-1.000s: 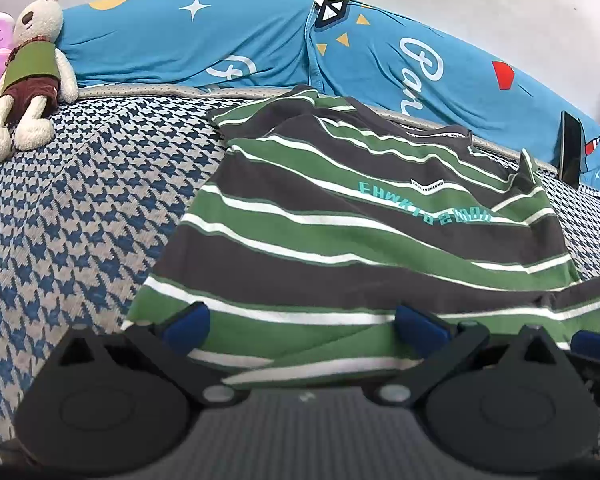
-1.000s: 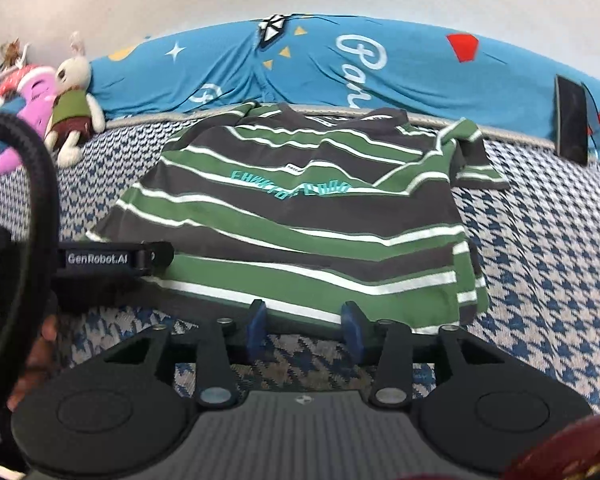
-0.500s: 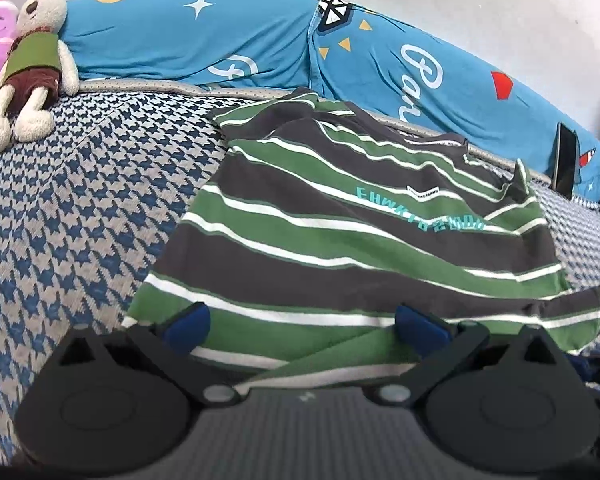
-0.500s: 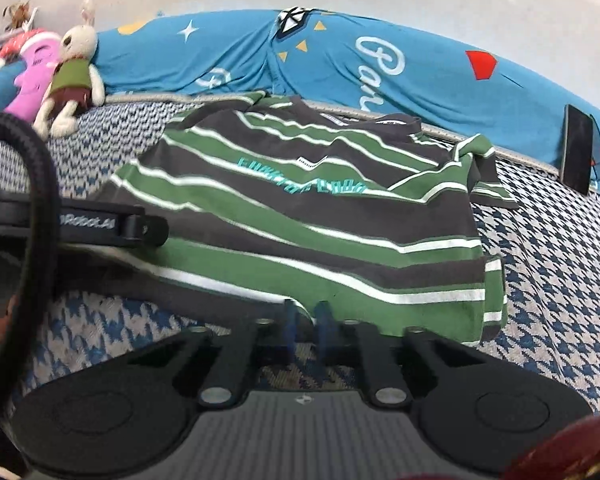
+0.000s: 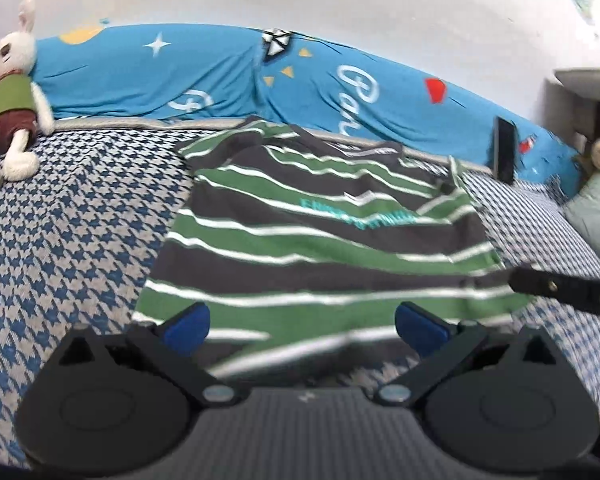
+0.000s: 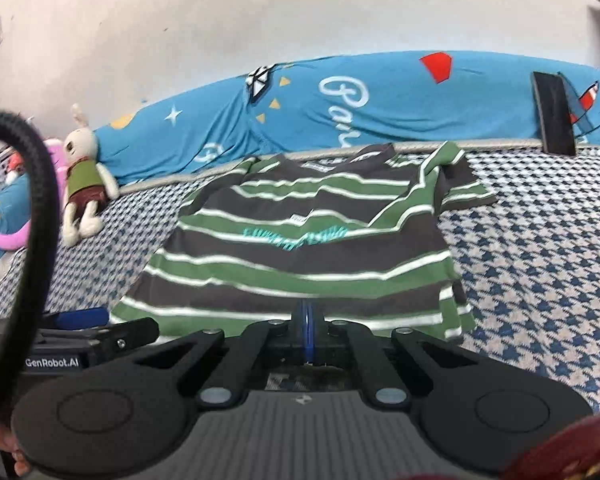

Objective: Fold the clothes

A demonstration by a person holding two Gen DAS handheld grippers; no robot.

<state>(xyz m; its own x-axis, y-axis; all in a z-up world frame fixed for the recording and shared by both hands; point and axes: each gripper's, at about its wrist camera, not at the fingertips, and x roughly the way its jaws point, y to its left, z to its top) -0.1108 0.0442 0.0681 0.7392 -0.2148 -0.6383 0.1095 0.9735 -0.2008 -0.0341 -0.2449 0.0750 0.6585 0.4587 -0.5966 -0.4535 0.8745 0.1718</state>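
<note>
The right tool is pinched shut, seemingly on the striped shirt's hem. The left tool gapes wide over the hem, gripping nothing.

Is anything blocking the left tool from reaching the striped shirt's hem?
Nothing visible does. The left tool is open with the striped T-shirt hem lying right between its fingers; the right tool is shut at the hem further along.
</note>
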